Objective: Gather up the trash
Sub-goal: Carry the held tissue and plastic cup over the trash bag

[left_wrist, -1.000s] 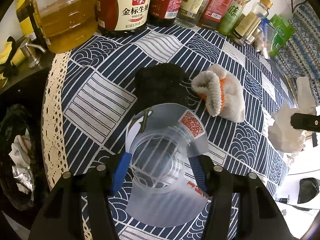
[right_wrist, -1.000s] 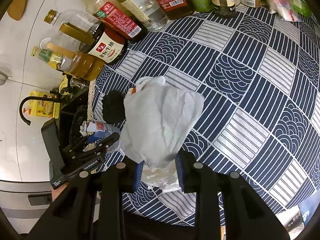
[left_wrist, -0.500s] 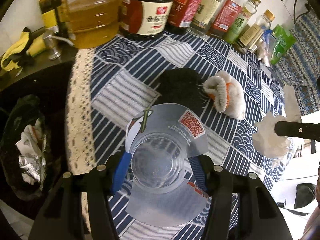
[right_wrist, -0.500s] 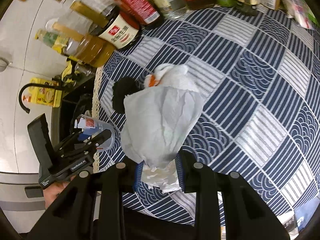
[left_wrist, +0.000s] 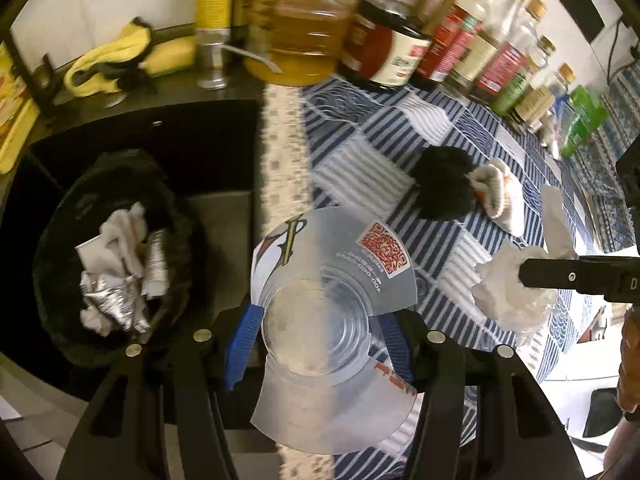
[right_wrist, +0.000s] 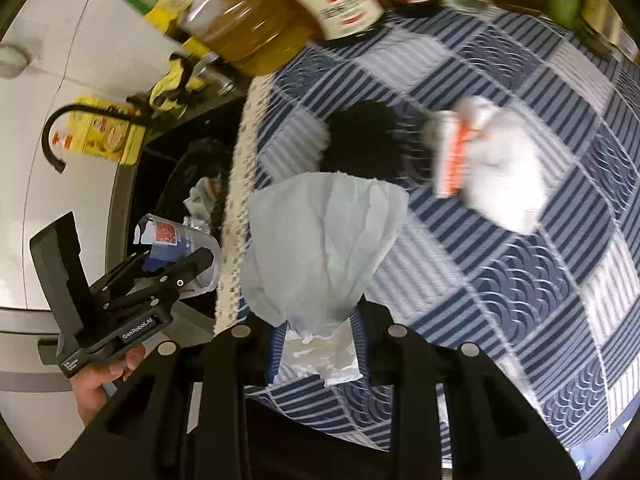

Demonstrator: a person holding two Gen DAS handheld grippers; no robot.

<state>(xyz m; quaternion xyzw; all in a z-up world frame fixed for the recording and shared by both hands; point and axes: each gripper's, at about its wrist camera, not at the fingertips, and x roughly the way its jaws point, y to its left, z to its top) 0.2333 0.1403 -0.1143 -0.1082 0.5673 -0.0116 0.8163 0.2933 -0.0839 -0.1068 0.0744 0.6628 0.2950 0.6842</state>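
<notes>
Left wrist view
- left tool [left_wrist: 316, 332]: we see its blue pads clamped on a clear plastic cup [left_wrist: 320, 320], held over the lace edge of the surface [left_wrist: 440, 128].
- cup: printed label with a red QR patch faces up.
- bin [left_wrist: 72, 216]: black-lined, left of and below the surface edge; crumpled tissue and foil already inside.
- right tool [left_wrist: 536, 276]: enters from the right, closed on a wad of white tissue [left_wrist: 508, 292].
- on the surface: black fuzzy cloth [left_wrist: 444, 184], touching a white-and-orange glove [left_wrist: 500, 196] beside it.
- back row: oil jug [left_wrist: 304, 40] and sauce bottles [left_wrist: 472, 48], blurred.
- black ledge: yellow cloth [left_wrist: 108, 64].

Right wrist view
- right tool [right_wrist: 318, 344]: we see it gripping the tissue [right_wrist: 324, 248], which fans out in front and hides part of the surface.
- left tool [right_wrist: 176, 264]: lower left, held by a hand [right_wrist: 100, 380], with the cup [right_wrist: 180, 248] past the surface edge, near the bin [right_wrist: 184, 176].
- beyond the tissue: black cloth [right_wrist: 364, 140], glove [right_wrist: 488, 164] to its right.
- far left: black faucet [right_wrist: 60, 132] and a yellow pack [right_wrist: 104, 136].
</notes>
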